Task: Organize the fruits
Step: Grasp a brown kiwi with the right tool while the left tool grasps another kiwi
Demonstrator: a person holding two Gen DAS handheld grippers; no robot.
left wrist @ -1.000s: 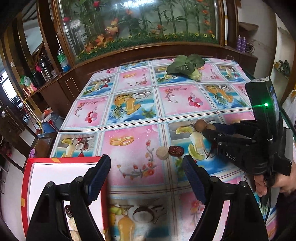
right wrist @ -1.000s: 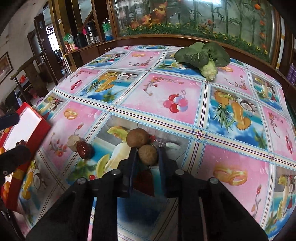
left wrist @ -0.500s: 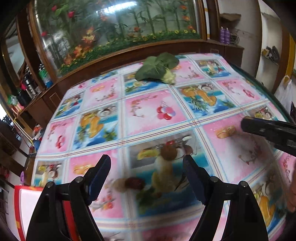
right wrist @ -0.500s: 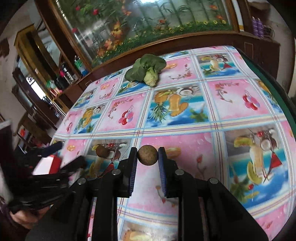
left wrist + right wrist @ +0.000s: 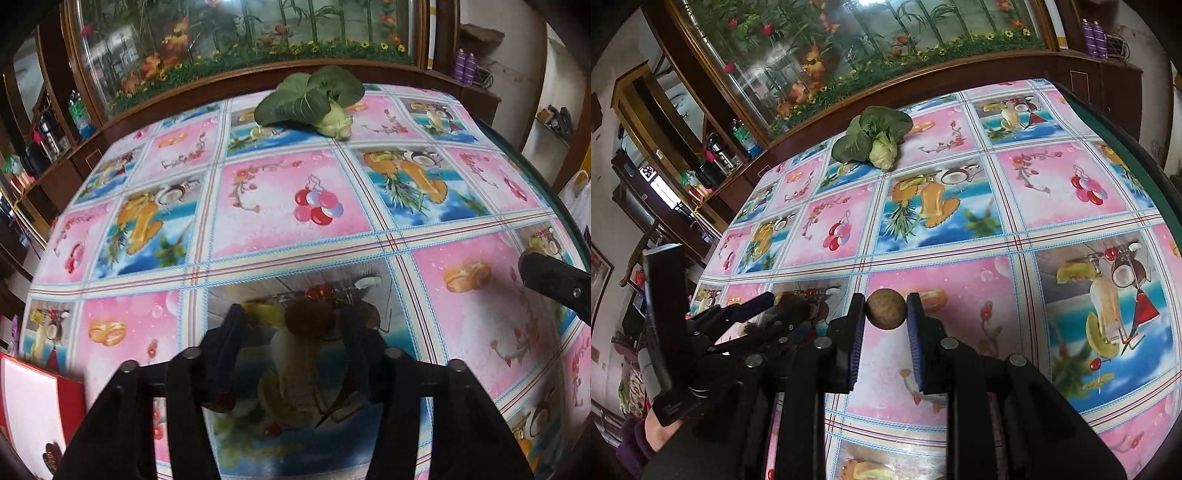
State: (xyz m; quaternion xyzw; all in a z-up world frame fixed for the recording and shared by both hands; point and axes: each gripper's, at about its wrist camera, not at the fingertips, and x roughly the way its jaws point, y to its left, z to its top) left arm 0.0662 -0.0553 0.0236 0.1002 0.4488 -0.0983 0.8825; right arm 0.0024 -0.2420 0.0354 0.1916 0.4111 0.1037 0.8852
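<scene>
Jaws of the right gripper (image 5: pixel 886 314) pinch a small round brown fruit (image 5: pixel 886 309) between their blue pads, holding it above a pink square of the patterned tablecloth (image 5: pixel 960 206) that covers the counter. Jaws of the left gripper (image 5: pixel 290 325) are spread on either side of a second brown fruit (image 5: pixel 309 318), which rests on the cloth in a blue drink-print square; the picture is blurred there, so contact cannot be told. Seen from the right wrist camera, the left gripper sits just to the left, and part of a hand (image 5: pixel 659 430) in a purple sleeve grips its handle. At the lower left of the left wrist view lies a red-rimmed white tray (image 5: pixel 35 402), with a dark item inside near its bottom edge, too blurred to name. Farther across the counter, near its far edge, lies a head of leafy green bok choy (image 5: pixel 314 99), well apart from both fruits. Beyond the counter stands a wood-framed glass panel (image 5: pixel 849 48) painted with bamboo and flowers.
</scene>
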